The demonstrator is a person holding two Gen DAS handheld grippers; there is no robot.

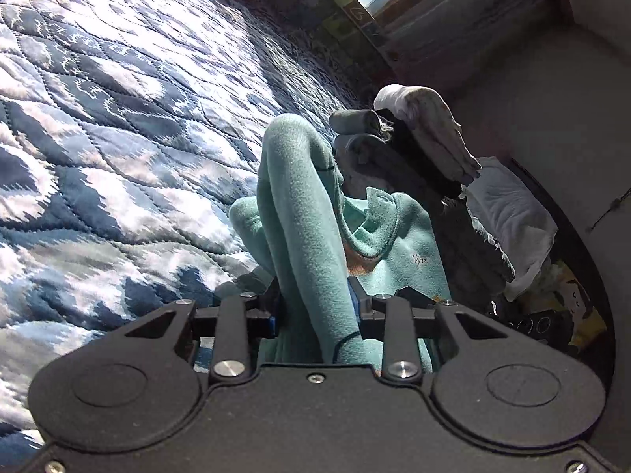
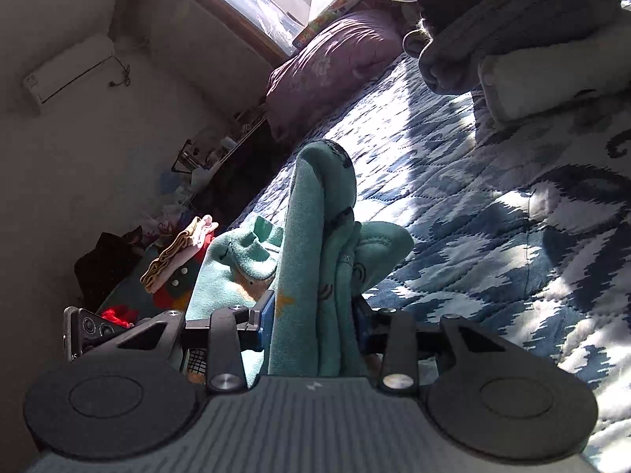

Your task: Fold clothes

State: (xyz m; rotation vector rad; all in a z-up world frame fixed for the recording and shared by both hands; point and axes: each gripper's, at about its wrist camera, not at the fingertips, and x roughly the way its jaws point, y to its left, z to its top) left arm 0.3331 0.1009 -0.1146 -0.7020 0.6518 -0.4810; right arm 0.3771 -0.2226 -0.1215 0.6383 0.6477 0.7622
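Note:
A teal fleece garment [image 1: 311,213] with small printed figures is bunched up above the blue and white quilted bedspread [image 1: 98,126]. My left gripper [image 1: 315,311] is shut on a thick fold of it, and the cloth rises in a ridge beyond the fingers. In the right wrist view the same teal garment [image 2: 315,260] runs between the fingers of my right gripper [image 2: 313,315], which is shut on it too. Its collar sags to the left of the fold. Both pairs of fingertips are mostly hidden by cloth.
A stack of folded grey, dark and white clothes [image 1: 418,149] lies on the bed beyond the garment, also seen as the folded stack [image 2: 524,47] at top right. A purple pillow [image 2: 335,75] sits near the window. Loose colourful clothes [image 2: 177,260] and a phone [image 2: 90,327] lie left.

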